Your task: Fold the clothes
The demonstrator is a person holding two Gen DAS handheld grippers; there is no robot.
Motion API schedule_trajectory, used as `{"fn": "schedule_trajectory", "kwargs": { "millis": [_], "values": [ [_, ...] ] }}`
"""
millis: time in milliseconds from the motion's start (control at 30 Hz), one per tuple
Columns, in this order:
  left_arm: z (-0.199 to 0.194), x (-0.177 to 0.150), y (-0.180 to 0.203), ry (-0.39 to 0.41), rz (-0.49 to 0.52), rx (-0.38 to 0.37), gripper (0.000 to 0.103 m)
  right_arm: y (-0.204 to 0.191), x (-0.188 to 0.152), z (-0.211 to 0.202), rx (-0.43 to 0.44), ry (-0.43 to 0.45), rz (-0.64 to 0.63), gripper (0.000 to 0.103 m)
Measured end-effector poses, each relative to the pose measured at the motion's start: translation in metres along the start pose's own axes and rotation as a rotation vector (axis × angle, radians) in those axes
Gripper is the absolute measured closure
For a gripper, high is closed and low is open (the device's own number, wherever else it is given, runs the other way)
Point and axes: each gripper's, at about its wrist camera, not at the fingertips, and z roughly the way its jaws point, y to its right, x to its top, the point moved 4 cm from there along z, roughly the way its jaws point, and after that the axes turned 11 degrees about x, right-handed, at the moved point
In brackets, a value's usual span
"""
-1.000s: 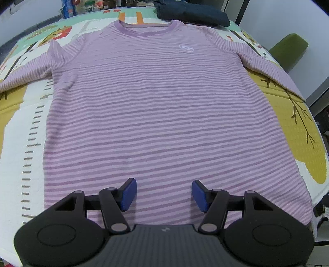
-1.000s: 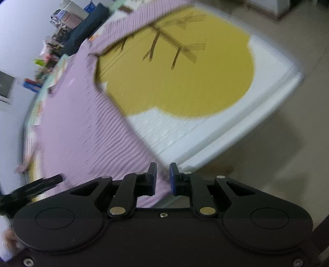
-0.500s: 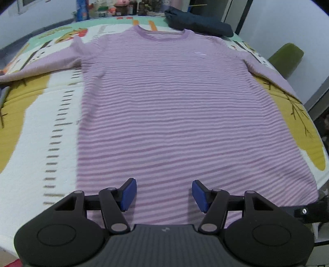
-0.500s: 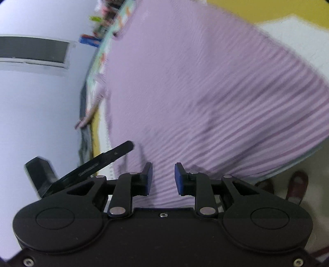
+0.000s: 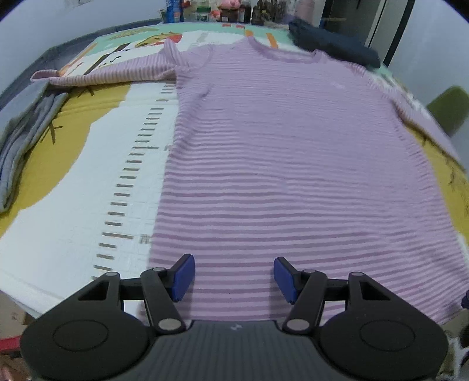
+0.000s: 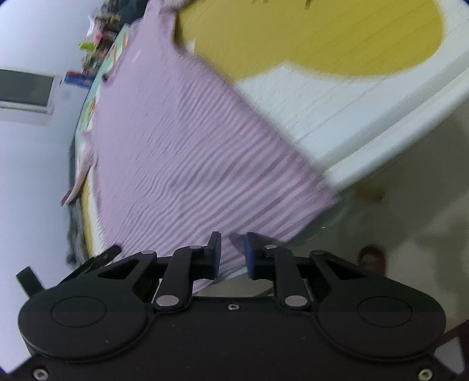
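**A:** A lilac striped shirt [image 5: 281,164] lies spread flat, front up, on a printed mat [image 5: 88,187] of white, mustard and mint. What sits around the shirt?

**B:** Beyond its collar, a dark blue folded garment [image 5: 331,44] rests on the mat, and past that a row of bottles and jars [image 5: 222,11] lines the far edge. Off the shirt's one outstretched sleeve, a grey cloth [image 5: 20,137] lies bunched at the mat's border. On the other side of the shirt, a green chair [image 5: 448,108] stands off the mat.

**A:** And the left gripper [image 5: 234,278]?

**B:** It hangs above the shirt's hem, near the hem's corner on the grey-cloth side. Its blue pads stand well apart with only striped fabric visible below the gap; nothing is pinched between them.

**A:** The right gripper [image 6: 231,255]?

**B:** It is at the hem's opposite corner, where the shirt reaches the mat's edge above the pale floor [image 6: 395,222]. Its jaws are narrow and closing, a slim gap showing between the pads. The hem edge lies behind that gap, but the blurred picture does not show the pads pressing on it. A dark red shoe [image 6: 372,258] shows on the floor beside the gripper.
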Motion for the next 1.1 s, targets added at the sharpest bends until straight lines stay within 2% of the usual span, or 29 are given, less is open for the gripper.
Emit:
{"fn": "schedule_trajectory", "kwargs": {
  "millis": [67, 167, 300, 400, 533, 600, 700, 800, 933, 1000, 1067, 1100],
  "values": [
    [-0.004, 0.002, 0.009, 0.012, 0.007, -0.006, 0.040, -0.014, 0.007, -0.004, 0.080, -0.003, -0.030, 0.084],
    [-0.003, 0.004, 0.024, 0.026, 0.037, 0.015, 0.040, -0.037, 0.022, 0.021, 0.191, -0.039, -0.037, 0.072],
    [0.012, 0.006, 0.029, 0.004, 0.047, 0.046, 0.040, -0.050, 0.036, 0.072, 0.228, -0.122, -0.036, 0.072],
    [0.015, 0.007, 0.023, 0.011, 0.060, 0.048, 0.040, -0.048, 0.048, 0.092, 0.189, -0.128, -0.022, 0.072],
    [0.019, 0.010, 0.006, 0.011, 0.082, 0.045, 0.038, -0.037, 0.067, 0.085, 0.151, -0.072, 0.020, 0.074],
    [0.017, 0.017, -0.005, 0.020, 0.075, 0.043, 0.042, -0.034, 0.080, 0.073, 0.102, 0.001, 0.033, 0.074],
    [0.009, 0.043, -0.016, 0.084, 0.051, 0.004, 0.039, -0.039, 0.104, 0.051, 0.011, 0.134, 0.023, 0.071],
    [0.018, 0.080, -0.001, 0.109, 0.050, -0.028, 0.038, -0.073, 0.122, 0.067, 0.123, 0.128, -0.011, 0.071],
    [0.050, 0.113, 0.021, 0.099, 0.074, -0.027, 0.040, -0.112, 0.136, 0.134, 0.208, 0.050, 0.014, 0.071],
    [0.065, 0.117, 0.022, 0.074, 0.096, 0.014, 0.042, -0.112, 0.142, 0.164, 0.240, 0.022, 0.063, 0.071],
    [0.080, 0.121, 0.023, 0.050, 0.118, 0.051, 0.039, -0.107, 0.147, 0.180, 0.232, 0.030, 0.101, 0.071],
    [0.081, 0.120, 0.019, 0.052, 0.120, 0.043, 0.036, -0.103, 0.151, 0.183, 0.216, 0.048, 0.109, 0.071]
  ]
}}
